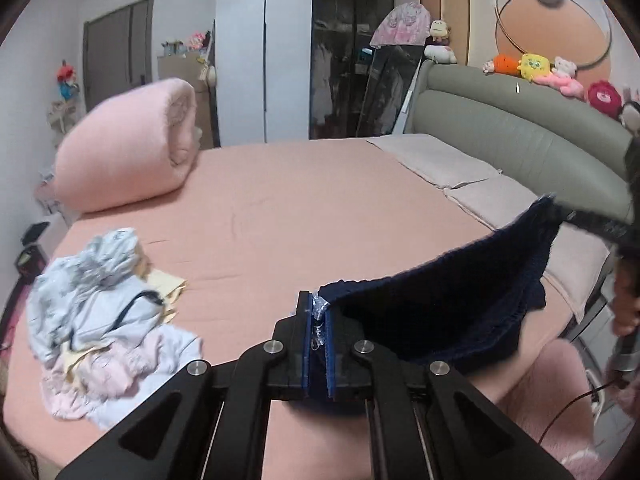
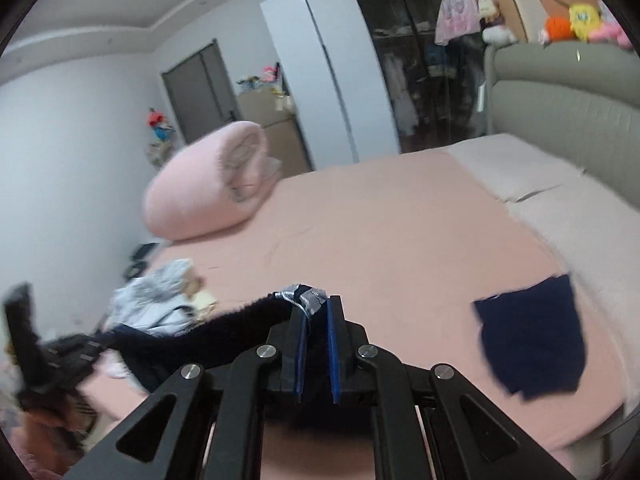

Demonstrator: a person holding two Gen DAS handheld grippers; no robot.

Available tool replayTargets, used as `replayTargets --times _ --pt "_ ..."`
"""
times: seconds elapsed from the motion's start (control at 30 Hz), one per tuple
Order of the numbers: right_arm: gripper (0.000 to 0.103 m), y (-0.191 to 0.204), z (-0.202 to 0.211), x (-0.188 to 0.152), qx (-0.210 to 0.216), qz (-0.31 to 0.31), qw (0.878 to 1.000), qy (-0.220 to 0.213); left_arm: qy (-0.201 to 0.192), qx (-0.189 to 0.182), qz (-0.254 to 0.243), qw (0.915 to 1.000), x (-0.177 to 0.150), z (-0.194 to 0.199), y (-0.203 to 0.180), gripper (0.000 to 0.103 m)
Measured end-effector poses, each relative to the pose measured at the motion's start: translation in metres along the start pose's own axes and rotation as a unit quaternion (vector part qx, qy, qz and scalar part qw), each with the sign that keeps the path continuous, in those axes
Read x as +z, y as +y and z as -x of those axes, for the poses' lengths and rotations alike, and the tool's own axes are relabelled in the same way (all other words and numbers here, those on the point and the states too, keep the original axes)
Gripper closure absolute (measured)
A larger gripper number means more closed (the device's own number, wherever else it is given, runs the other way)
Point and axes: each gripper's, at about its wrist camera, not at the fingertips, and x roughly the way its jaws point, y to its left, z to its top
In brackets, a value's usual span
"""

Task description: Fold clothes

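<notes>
both grippers, left (image 1: 318, 322) and right (image 2: 314, 320), pinch a dark blue knit (image 1: 440, 312) and hold it stretched in the air over the bed's (image 1: 280, 208) near edge. next, lay it flat on the bed to fold. a messy pile (image 1: 104, 320) waits at the left edge.

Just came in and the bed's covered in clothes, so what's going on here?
A person is folding laundry with a handheld gripper in each hand. The left gripper and right gripper each pinch an edge of a dark navy knit garment, held stretched above the pink bed. A heap of unfolded light clothes waits on one side; a navy folded piece lies on the other.
</notes>
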Motion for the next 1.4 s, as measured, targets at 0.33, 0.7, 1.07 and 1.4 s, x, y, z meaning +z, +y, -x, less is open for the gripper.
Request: replayTargets --times 0.33,0.7,1.07,1.4 --pt "0.096 0.004 -0.018 0.123 0.013 0.023 0.998 -0.057 -0.168 0.029 -0.048 0.9842 0.129 0.085 -0.010 0.099" --pt "0.096 -0.006 -0.040 0.034 -0.013 0.034 0.999 -0.002 0.018 0.055 -0.103 0.9929 -0.002 -0.033 0.001 0.097" --pt "0.095 -0.038 -0.173 -0.124 -0.073 0.059 0.978 0.186 0.168 0.090 -0.118 0.9746 -0.113 -0.170 0.019 0.095" --pt "0.052 -0.066 -0.164 -0.154 -0.011 -0.020 0.966 0.257 0.153 -0.020 -0.025 0.9877 -0.104 -0.099 0.027 0.022"
